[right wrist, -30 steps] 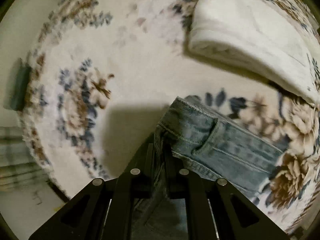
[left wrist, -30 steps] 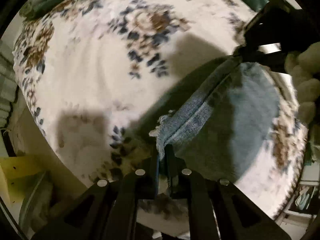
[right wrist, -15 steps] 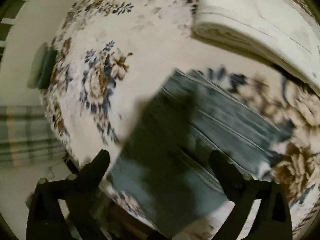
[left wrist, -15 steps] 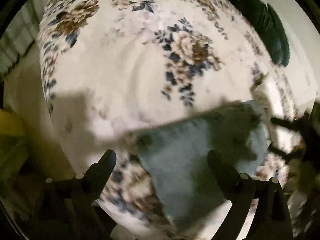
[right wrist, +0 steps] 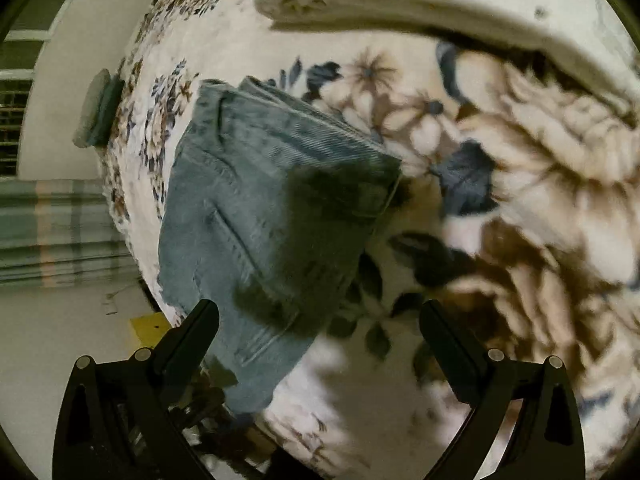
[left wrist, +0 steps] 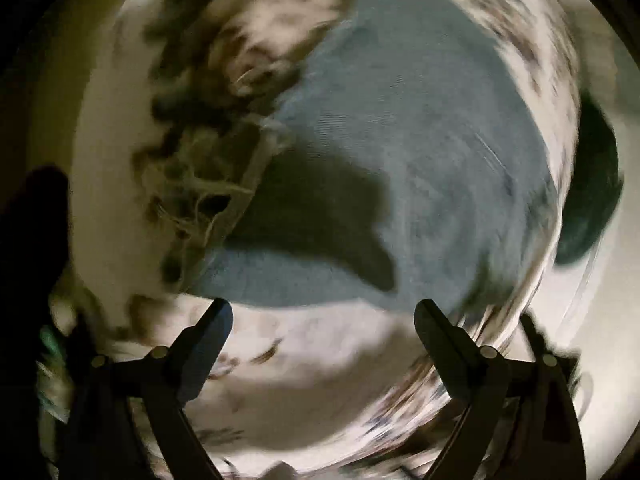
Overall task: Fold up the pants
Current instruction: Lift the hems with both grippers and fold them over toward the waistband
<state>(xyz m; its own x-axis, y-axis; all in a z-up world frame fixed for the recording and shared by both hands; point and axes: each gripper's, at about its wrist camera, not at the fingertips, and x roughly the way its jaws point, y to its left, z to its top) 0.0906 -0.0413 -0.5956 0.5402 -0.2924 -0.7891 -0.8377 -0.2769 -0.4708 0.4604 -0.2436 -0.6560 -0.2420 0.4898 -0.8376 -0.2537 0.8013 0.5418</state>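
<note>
A floral blanket (right wrist: 520,208) covers the bed, with a folded white blanket (right wrist: 440,12) lying along its far side. The folded denim jeans (right wrist: 256,216) lie flat on the floral blanket near its edge; the left wrist view shows them blurred (left wrist: 420,128). The right gripper (right wrist: 320,332) and left gripper (left wrist: 324,320) both hover spread wide above the jeans, holding nothing.
</note>
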